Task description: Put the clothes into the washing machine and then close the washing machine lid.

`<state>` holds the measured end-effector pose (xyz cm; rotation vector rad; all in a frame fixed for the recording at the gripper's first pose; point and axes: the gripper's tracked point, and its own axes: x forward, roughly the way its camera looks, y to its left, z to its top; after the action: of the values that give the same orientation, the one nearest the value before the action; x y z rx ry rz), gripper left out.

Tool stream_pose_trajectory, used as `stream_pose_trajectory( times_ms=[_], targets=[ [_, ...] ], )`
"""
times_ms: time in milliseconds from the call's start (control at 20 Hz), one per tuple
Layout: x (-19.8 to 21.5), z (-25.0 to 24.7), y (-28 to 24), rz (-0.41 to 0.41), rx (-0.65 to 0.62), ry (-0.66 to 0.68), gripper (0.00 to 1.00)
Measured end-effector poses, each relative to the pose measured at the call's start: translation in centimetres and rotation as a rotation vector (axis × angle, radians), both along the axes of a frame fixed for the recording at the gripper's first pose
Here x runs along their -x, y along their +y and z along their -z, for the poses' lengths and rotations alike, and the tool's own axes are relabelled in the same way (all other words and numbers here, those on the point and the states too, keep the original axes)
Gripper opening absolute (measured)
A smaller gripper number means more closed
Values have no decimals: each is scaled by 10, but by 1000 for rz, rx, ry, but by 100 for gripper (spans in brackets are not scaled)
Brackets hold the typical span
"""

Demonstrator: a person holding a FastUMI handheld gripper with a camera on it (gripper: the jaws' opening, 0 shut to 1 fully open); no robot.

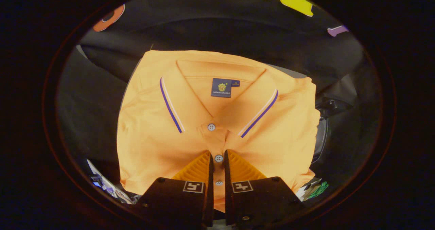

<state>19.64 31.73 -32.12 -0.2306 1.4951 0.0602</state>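
A folded orange polo shirt (153, 135) lies flat, its collar trimmed with purple-and-white stripes. Its buttoned placket runs between the nearly closed gripper (219, 157) fingers.

One polo shirt, one claw, counted by parts.

There was one orange polo shirt (149, 145), folded and lying flat, with one collar (176, 97) whose two points each carried one dark stripe beside one pale stripe. One dark label (221, 87) sat inside the neck. Three buttons (211, 127) ran down the placket: one just below the collar, one between the fingertips, one lower in the narrow gap. One claw (219, 158) showed two ribbed fingers (198, 170), nearly closed, with the placket strip between them; whether they pressed the cloth could not be told. Two square markers (193, 186) were there, one on each finger's base.
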Motion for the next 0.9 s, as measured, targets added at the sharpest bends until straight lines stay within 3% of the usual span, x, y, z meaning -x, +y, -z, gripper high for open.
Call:
stream_pose_trajectory(
  times_ms=[200,750,900],
  targets=[
    [2,-3,-4,-69,3,-26,6],
    [-19,-52,-7,-71,-114,-77,6],
    [-32,-75,-6,-39,-132,-127,6]
  ],
)
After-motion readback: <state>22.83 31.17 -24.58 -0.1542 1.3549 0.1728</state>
